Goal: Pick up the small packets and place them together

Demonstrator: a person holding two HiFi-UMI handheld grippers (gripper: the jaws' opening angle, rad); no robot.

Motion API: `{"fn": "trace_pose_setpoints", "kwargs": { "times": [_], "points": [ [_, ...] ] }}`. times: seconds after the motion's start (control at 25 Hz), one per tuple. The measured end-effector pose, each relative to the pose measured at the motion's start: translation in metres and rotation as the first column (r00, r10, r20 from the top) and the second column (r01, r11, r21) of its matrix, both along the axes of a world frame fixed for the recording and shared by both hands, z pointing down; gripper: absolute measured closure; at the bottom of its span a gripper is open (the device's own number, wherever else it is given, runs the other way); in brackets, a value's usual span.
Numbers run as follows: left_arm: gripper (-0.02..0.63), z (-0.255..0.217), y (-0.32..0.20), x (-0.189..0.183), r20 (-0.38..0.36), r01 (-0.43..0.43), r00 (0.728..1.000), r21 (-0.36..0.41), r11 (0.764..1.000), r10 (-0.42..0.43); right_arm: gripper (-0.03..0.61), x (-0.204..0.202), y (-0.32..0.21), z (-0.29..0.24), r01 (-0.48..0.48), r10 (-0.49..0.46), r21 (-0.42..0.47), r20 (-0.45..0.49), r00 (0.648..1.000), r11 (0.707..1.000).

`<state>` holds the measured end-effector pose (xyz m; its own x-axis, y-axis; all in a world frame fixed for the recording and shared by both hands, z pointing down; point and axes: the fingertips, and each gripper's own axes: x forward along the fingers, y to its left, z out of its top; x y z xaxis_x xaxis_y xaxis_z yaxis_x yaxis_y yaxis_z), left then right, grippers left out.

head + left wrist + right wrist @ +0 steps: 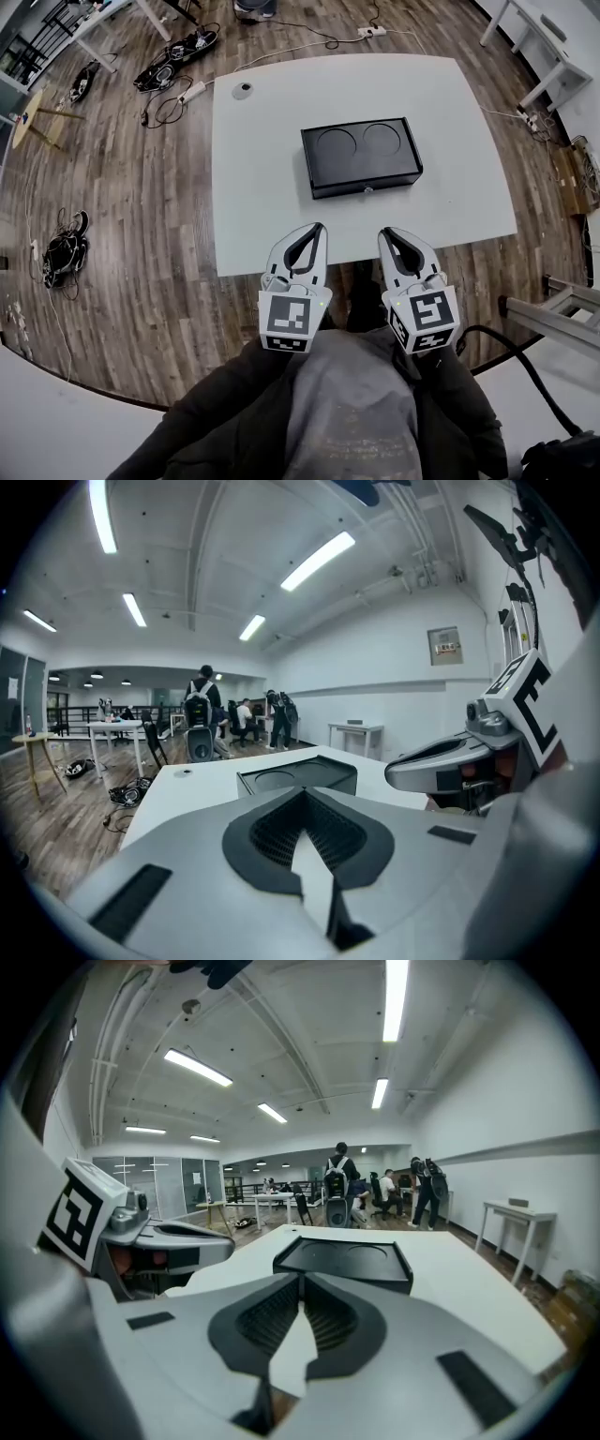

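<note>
No small packets show in any view. A closed black box (pixel 361 155) with two round recesses in its lid sits on the white table (pixel 262 197). The box (pixel 298 775) lies ahead of both grippers (pixel 345 1260). My left gripper (pixel 314 230) hangs at the table's near edge, jaws closed tip to tip with nothing between them (pixel 302 792). Beside it my right gripper (pixel 388 233) is also shut and empty (pixel 302 1277). Both point toward the box and stand well short of it.
A small round grey disc (pixel 243 90) lies near the table's far left corner. Cables and a power strip (pixel 192 91) lie on the wood floor to the left. Other white tables (pixel 539 42) stand at the right. People (pixel 339 1185) stand far behind.
</note>
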<state>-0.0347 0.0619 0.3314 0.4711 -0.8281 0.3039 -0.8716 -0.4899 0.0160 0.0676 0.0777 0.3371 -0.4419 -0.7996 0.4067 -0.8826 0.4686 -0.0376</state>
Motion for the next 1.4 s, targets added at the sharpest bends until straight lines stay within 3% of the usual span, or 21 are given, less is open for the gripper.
{"fn": "trace_pose_setpoints", "kwargs": {
  "times": [0.28,0.84,1.2,1.4],
  "points": [
    [0.611,0.011,-0.037,0.014,0.050,0.018,0.999,-0.019,1.000,-0.017,0.557,0.007,-0.043,0.028,0.020,-0.018,-0.066,0.021,1.000,0.998],
    [0.611,0.021,-0.070,0.010,0.033,0.072,0.997,-0.043,0.996,-0.071,0.497,0.009,-0.079,0.061,0.043,-0.050,-0.171,-0.036,0.998,0.984],
    [0.611,0.024,-0.078,0.012,0.035,0.071,0.997,-0.057,0.996,-0.070,0.483,0.005,-0.090,0.087,0.030,-0.047,-0.268,-0.059,0.997,0.963],
    [0.611,0.024,-0.081,0.009,0.033,0.066,0.997,-0.058,0.996,-0.065,0.483,0.004,-0.092,0.105,0.008,-0.030,-0.349,-0.059,0.998,0.937]
  ]
}}
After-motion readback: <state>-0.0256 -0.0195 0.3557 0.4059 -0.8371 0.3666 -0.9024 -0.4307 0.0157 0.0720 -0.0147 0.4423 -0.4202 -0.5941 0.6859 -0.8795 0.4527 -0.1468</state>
